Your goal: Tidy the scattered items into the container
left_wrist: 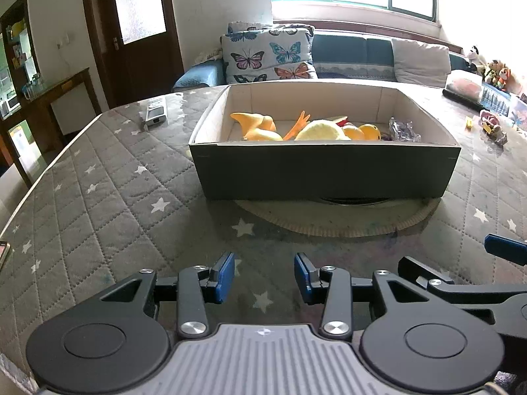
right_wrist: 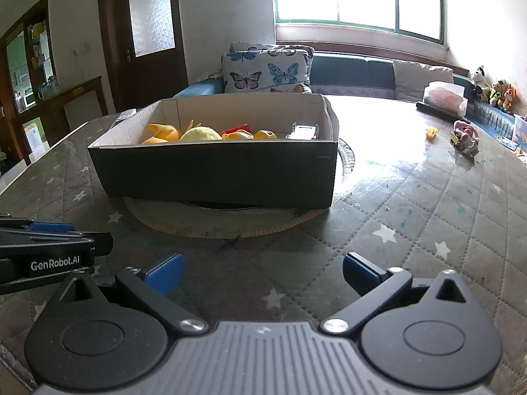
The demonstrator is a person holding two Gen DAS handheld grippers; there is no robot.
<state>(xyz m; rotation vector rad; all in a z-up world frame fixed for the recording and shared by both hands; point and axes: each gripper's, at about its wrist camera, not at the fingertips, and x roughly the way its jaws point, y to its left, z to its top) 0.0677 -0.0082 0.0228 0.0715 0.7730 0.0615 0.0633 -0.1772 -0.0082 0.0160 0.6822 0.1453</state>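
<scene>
A dark cardboard box [left_wrist: 324,172] with a pale inside stands on a round mat on the quilted table; it also shows in the right wrist view [right_wrist: 217,174]. Inside lie yellow and orange plush toys [left_wrist: 321,130] and a clear plastic item [left_wrist: 403,130]. My left gripper [left_wrist: 265,276] is open and empty, low over the table in front of the box. My right gripper [right_wrist: 262,271] is open wide and empty, beside the left one. A small yellow piece [right_wrist: 431,133] and a pink toy [right_wrist: 464,138] lie on the table to the right.
A remote control [left_wrist: 156,115] lies at the far left of the table. A clear lidded tub [right_wrist: 444,97] and a dark bar stand at the far right. A sofa with butterfly pillows [left_wrist: 266,54] is behind the table. The table edge runs along the left.
</scene>
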